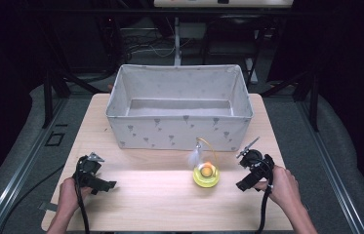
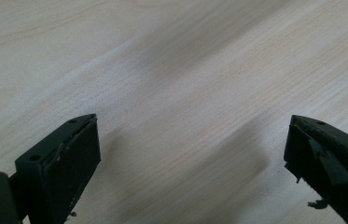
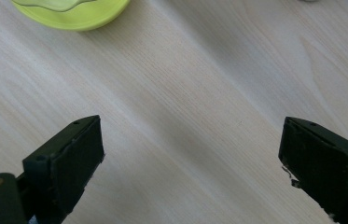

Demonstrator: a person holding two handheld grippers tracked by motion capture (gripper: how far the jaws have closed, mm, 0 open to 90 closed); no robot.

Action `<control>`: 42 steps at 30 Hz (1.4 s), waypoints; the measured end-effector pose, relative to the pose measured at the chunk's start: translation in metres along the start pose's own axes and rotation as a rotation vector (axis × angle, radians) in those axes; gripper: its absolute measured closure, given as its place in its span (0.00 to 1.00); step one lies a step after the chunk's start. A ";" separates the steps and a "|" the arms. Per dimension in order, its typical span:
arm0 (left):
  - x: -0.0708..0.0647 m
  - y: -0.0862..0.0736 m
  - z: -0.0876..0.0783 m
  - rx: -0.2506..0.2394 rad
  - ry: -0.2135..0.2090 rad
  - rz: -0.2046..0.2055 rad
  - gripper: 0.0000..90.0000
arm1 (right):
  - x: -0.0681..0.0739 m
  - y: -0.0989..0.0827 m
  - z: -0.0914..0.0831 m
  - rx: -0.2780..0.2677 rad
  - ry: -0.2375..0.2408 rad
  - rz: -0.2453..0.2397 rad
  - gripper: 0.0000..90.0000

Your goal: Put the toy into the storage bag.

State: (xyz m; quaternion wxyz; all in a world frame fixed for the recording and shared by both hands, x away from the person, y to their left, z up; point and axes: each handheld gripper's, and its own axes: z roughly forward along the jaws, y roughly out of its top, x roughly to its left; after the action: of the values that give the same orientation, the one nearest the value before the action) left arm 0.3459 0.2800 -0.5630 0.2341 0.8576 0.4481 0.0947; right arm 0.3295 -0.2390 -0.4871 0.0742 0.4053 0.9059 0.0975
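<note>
Pale wood counter (image 1: 170,195), high view, L to R. Left hand-held gripper (image 1: 102,185) sits near the near-left corner, gripped by the person's left hand (image 1: 70,195), cable trailing off the near edge; in the left gripper view its jaws stand wide apart w/ bare wood between them, i.e. released, nothing held. Centre, toward the far edge: grey fabric bin (image 1: 179,129) w/ small printed motifs, open top. Just in front of the bin's near wall, right of centre: yellow-green round toy (image 1: 206,175) w/ an orange ball in its middle, a thin curved orange wire rising from it and a white feather hanging at the wire's end; toy rests on the counter, apart from both grippers. Right hand-held gripper (image 1: 242,184) lies near the near-right part of the counter, just right of the toy, held by the right hand (image 1: 281,187). Right gripper view: jaws wide apart, released, wood between them; toy's rim (image 3: 71,11) shows at the top left, ahead of the jaws, not touching.
</note>
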 end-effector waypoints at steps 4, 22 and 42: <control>-0.001 0.000 0.000 0.002 0.000 0.002 0.04 | 0.001 0.001 -0.001 0.002 -0.002 -0.008 0.07; -0.001 0.000 0.000 0.001 -0.002 0.008 0.04 | 0.021 0.013 -0.023 -0.037 -0.012 -0.078 0.04; -0.001 -0.001 0.001 0.002 -0.012 0.001 0.03 | 0.048 0.056 -0.045 -0.063 0.029 -0.198 0.00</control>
State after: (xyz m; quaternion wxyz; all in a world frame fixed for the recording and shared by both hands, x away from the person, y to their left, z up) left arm 0.3451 0.2790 -0.5645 0.2361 0.8584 0.4466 0.0892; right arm 0.3282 -0.1719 -0.4326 0.0829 0.3096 0.9391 0.1241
